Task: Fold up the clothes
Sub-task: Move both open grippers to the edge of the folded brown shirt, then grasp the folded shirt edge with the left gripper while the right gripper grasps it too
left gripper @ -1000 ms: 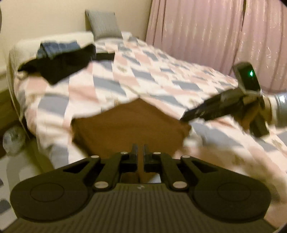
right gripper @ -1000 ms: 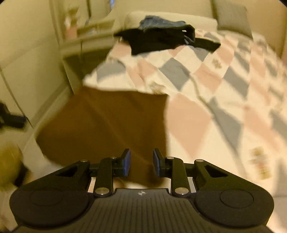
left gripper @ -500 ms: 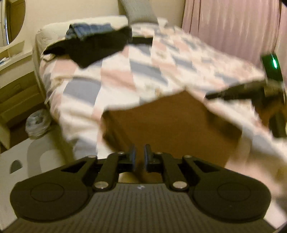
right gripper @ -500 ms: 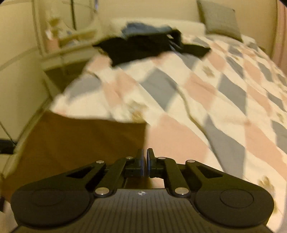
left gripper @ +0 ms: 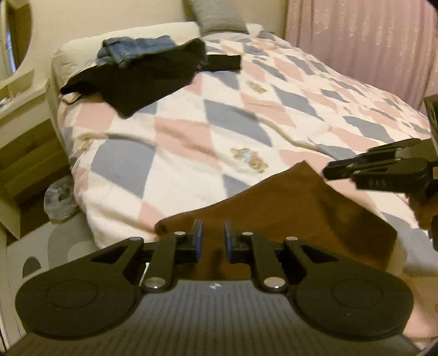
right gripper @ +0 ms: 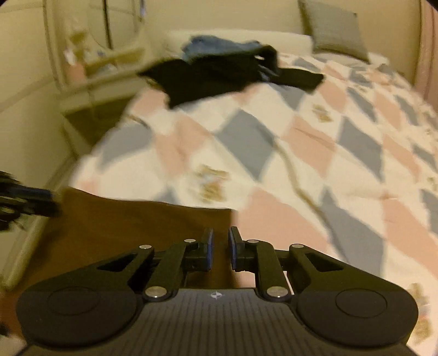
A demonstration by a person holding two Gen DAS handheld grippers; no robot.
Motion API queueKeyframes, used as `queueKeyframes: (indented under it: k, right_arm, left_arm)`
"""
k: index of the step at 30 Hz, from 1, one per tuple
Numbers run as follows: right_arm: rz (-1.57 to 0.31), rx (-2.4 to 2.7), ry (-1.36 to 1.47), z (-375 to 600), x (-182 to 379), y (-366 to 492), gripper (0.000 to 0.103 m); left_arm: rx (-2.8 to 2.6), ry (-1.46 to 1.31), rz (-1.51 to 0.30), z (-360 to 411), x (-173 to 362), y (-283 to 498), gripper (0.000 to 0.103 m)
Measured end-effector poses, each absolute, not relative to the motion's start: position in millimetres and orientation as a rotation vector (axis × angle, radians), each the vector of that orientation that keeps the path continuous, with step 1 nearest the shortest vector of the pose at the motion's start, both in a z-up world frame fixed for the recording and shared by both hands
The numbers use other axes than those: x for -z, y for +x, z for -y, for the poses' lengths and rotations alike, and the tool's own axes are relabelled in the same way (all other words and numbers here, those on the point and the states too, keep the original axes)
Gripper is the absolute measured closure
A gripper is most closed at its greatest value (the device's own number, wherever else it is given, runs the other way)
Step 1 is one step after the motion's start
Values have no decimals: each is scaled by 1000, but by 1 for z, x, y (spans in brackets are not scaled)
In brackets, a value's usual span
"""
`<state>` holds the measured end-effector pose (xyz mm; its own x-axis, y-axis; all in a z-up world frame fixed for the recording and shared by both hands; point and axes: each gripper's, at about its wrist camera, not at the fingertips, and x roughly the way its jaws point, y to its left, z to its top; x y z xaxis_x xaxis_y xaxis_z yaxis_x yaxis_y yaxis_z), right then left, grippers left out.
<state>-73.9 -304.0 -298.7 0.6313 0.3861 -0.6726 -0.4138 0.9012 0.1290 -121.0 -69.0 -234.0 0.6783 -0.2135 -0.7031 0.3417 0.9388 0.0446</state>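
Observation:
A folded brown cloth (left gripper: 287, 208) lies flat on the near edge of the bed, on the checked quilt (left gripper: 191, 123). My left gripper (left gripper: 212, 241) hovers over the cloth's near left part, open by a narrow gap with nothing pinched. My right gripper (right gripper: 220, 246) sits over the brown cloth (right gripper: 131, 227) near its right edge, also slightly open. The left wrist view shows the right gripper's fingers (left gripper: 339, 172) coming in from the right above the cloth. The left gripper's fingers (right gripper: 35, 202) show blurred at the left edge of the right wrist view.
A black garment (left gripper: 147, 79) and blue jeans (left gripper: 137, 48) are heaped at the far left of the bed, near a grey pillow (left gripper: 219, 13). Pink curtains (left gripper: 356, 38) hang on the right. A low cabinet (left gripper: 24, 142) and a plastic bag (left gripper: 58, 200) are left of the bed.
Both grippers were shut on the brown cloth half a second ago and have now opened slightly. The cloth has come down onto the bed, and both views shifted forward over it.

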Motion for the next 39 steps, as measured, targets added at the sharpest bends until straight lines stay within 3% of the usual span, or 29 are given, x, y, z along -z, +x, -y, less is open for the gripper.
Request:
queueKeyframes:
  k: [3,5,6,7,8,9,10,18,28,31,33,35,39]
  right_arm:
    - [-855,-470,-107,288,317,-67,82]
    - [-896,-371,-108,292,329,-59,103]
    - [-898,-313,-60,299,328,-58,102]
    - [-890,-270,-25,306,324,-60,82]
    - [-875,-242,-1,313,318,-64,75]
    - [-860,-214,23,320,312,-69,75]
    - [-849,-208,40,325,306,-74,76]
    - [-841,-262,59,339,270,-153,74]
    - [-934,-283,95,320,276,-209,69]
    - [-891,-318,-53,300,274,-224,63]
    - [-821,-379,-229,278,276,-240,57]
    - [-723,-459,-438,253,283,-258,45]
    - [-490,-606,-832,205,309,-292,37]
  left_arm:
    - [242,226,-868,81,258,-99,87]
    - [175,188,-938,77,269,-85,90]
    - [153,179,-946,77,265,-84,90]
    - [129,191,-941,79,258,-85,90]
    - [99,214,-931,81,249,-88,86]
    - [68,232,-930,83,242,-90,75]
    - [48,236,-940,84,235,-93,72]
    - [-10,144,-1068,81,200,-126,67]
    - [-52,91,-1210,78,217,-172,57]
    - [-45,-12,-1219,63,224,-190,54]
    - [-40,-97,-1226,50,228,-202,44]
    - [-31,-246,-1241,28,235,-211,39]
    - [-15,-528,-1271,-11,252,-217,40]
